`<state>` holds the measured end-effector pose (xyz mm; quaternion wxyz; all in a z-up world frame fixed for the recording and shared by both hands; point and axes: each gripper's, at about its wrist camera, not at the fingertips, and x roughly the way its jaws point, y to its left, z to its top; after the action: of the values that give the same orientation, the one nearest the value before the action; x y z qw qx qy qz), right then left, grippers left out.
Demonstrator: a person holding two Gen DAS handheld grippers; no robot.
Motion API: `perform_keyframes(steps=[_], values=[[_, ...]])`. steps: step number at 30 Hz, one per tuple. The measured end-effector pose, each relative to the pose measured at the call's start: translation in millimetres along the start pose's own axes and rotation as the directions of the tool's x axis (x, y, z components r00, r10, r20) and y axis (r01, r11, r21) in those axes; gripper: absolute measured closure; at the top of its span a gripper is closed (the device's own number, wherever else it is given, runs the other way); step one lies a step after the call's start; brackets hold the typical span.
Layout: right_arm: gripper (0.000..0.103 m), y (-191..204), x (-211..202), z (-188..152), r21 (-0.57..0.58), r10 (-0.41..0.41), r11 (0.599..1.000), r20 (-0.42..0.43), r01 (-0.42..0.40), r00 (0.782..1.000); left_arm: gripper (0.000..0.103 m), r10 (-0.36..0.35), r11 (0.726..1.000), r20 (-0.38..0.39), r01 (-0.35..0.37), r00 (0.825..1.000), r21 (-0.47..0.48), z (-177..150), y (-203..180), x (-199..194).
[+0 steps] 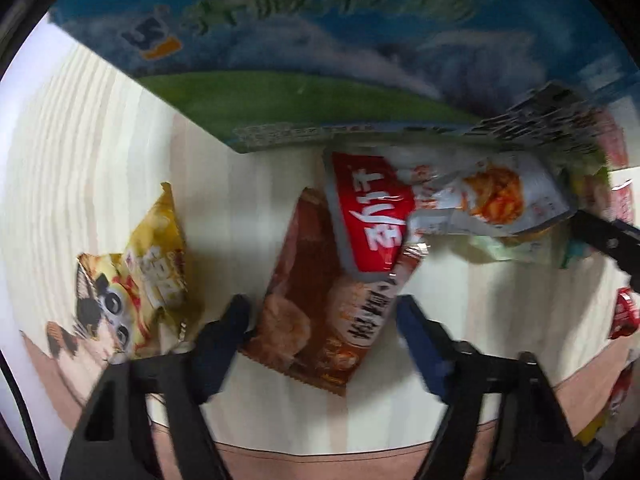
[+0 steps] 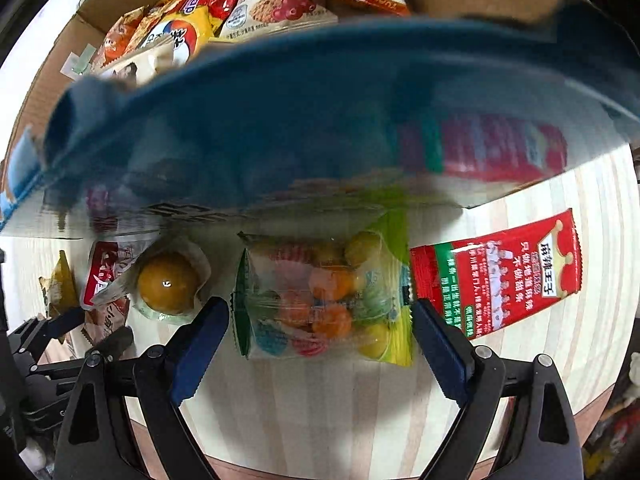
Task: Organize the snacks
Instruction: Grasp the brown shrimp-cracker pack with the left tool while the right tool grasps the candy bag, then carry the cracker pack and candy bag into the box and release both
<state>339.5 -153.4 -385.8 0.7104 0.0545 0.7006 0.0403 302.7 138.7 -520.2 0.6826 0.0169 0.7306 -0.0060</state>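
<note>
Table (image 2: 320, 408) held snacks in front of a box flap (image 2: 320, 112); more packets (image 2: 256, 4) lay in the carton (image 2: 44, 76) behind. Candy bag (image 2: 320, 300) sat centre, sachet (image 2: 496, 276) to its right, wrapped bun (image 2: 168, 280) to its left. Further left, cracker packet (image 1: 316, 300) lay partly under another pouch (image 1: 372, 216), w/ a cat-print bag (image 1: 136, 280) left of both.
</note>
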Motion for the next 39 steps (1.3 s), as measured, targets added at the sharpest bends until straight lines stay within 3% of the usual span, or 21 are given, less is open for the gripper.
perform_keyframes(steps=[7,15,20,25,32,39], values=[[0.015,8.2,9.7,2.6,0.018,-0.024,1.0,-0.005,0.024,1.0,0.045,-0.003,0.998,-0.019,0.002,1.0,-0.065,-14.6,-9.8,0.2],[0.024,10.2,7.7,-22.9,-0.022,-0.048,0.999,-0.035,0.047,0.998,0.045,-0.035,0.985,-0.082,0.021,0.996,-0.169,-62.2,-17.9,9.6],[0.024,8.4,13.5,-55.7,-0.035,-0.024,0.999,-0.109,0.02,0.994,0.045,-0.056,0.979,-0.096,0.036,0.994,-0.2,-79.9,-20.9,12.4],[0.017,4.0,23.7,-75.5,0.003,0.011,1.0,-0.146,-0.011,0.989,0.041,-0.039,0.985,-0.109,0.019,0.993,-0.173,-78.8,-22.6,12.7],[0.015,4.0,23.7,-61.7,0.001,-0.02,1.0,-0.145,0.021,0.989,0.039,-0.032,0.988,-0.114,0.014,0.993,-0.153,-58.4,-30.2,10.6],[0.016,30.8,35.8,-41.5,-0.019,-0.055,0.998,-0.14,0.053,0.989,0.046,-0.025,0.991,-0.098,0.012,0.995,-0.13,-75.5,-27.7,7.4]])
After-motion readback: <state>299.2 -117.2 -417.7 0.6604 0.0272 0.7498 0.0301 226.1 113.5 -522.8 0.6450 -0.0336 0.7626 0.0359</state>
